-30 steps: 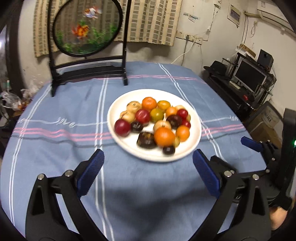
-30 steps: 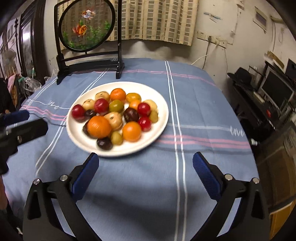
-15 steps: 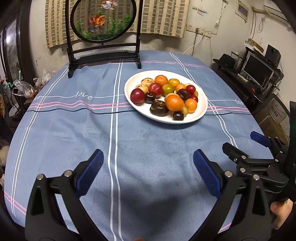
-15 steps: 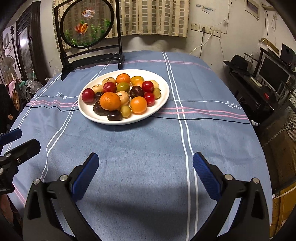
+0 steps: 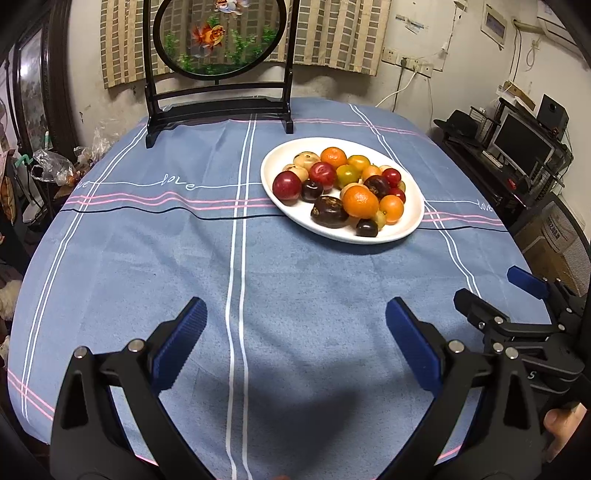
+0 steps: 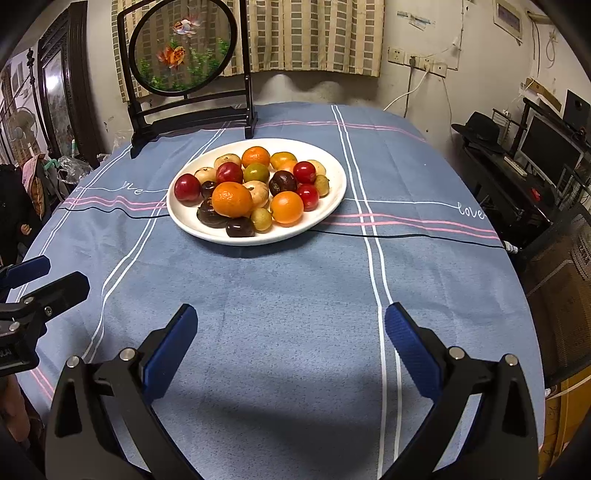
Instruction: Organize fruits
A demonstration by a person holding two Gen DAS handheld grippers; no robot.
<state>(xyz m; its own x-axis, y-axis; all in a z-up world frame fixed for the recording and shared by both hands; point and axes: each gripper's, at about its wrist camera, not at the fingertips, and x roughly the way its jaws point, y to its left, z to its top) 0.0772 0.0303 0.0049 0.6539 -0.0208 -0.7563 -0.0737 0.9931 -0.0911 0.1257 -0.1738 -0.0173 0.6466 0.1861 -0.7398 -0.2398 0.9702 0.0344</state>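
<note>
Crowding white plate [image 6: 334, 192], piled fruits [image 6: 255, 188]; lowest perhaps half-hidden

Blue-clothed table [image 5: 295, 266], fruit plate [image 5: 412, 225], screen stand [image 5: 218, 107]

A blue striped tablecloth [image 5: 295, 280] covers the table. At its far edge stands a black-framed round goldfish screen [image 6: 183, 48], before a checked curtain [image 6: 314, 35]. A computer monitor [image 5: 522, 142] sits off to the right.
</note>
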